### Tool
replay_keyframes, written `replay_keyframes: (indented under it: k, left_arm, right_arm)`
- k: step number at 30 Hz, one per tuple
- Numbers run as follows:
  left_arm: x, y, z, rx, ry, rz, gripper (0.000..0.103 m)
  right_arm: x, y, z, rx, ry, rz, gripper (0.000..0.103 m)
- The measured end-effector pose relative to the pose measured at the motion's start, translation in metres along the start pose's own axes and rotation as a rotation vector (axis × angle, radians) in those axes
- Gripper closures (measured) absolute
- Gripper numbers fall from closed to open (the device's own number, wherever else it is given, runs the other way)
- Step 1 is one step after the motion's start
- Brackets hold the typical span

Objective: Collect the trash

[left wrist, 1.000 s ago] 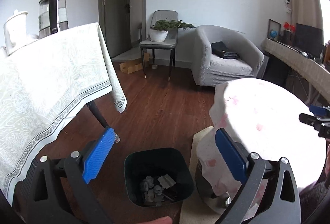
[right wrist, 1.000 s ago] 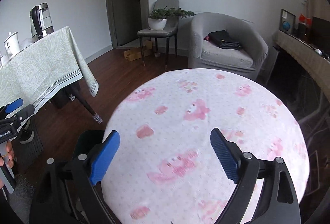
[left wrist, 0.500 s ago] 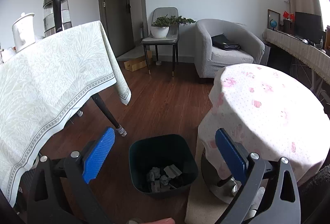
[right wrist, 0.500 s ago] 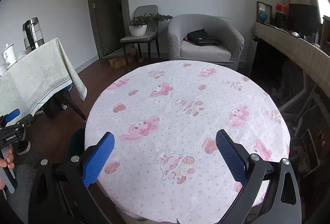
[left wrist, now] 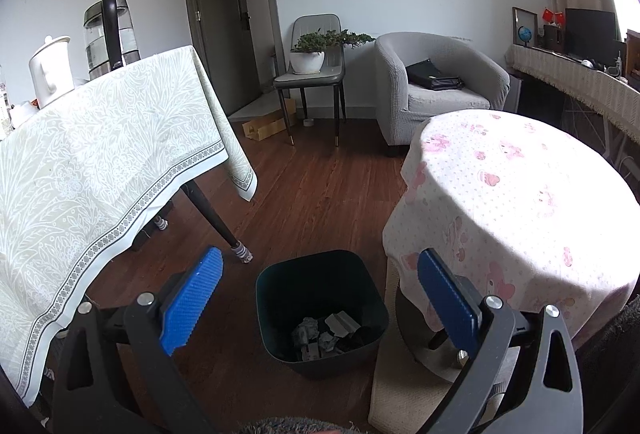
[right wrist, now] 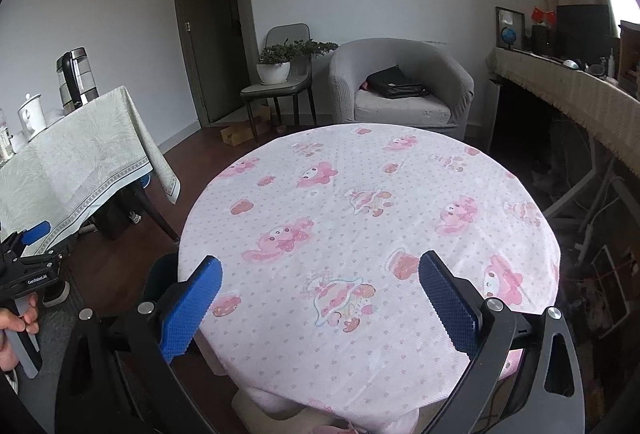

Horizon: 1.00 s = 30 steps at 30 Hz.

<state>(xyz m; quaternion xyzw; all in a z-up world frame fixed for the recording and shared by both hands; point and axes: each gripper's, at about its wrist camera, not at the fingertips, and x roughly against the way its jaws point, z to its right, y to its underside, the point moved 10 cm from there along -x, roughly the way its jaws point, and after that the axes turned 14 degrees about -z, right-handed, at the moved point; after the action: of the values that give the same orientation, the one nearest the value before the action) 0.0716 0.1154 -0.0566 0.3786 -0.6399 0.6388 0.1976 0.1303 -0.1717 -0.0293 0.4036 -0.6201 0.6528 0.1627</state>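
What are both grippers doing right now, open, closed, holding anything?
Left gripper: open, holding nothing.
Right gripper: open, holding nothing.

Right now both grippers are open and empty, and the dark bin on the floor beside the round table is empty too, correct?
Not quite. The left wrist view shows crumpled trash in the bin. The left gripper and right gripper are open and empty, beside the round table.

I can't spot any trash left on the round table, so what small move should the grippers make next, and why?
Probably pan both grippers to scan elsewhere, perhaps toward the green-clothed table. The round table shows only its pink cloth, the bin on the floor already holds crumpled scraps, and the left gripper and right gripper are both open and hold nothing.
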Motion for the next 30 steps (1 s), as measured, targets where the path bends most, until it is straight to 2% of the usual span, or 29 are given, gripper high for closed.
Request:
replay_keyframes:
  k: [9,30]
  left_arm:
    - [-0.0028,0.0044,0.0044,-0.012,-0.005,-0.016,0.003]
    - [-0.0033,0.0060,0.0034,0.001,-0.004,-0.015,0.003]
  right_arm:
    - [-0.0015,0.0018,-0.0048,0.003,-0.021,-0.001,0.004]
    - [-0.0051,0.0044,-0.0089,0.017,-0.008,-0.015,0.003]
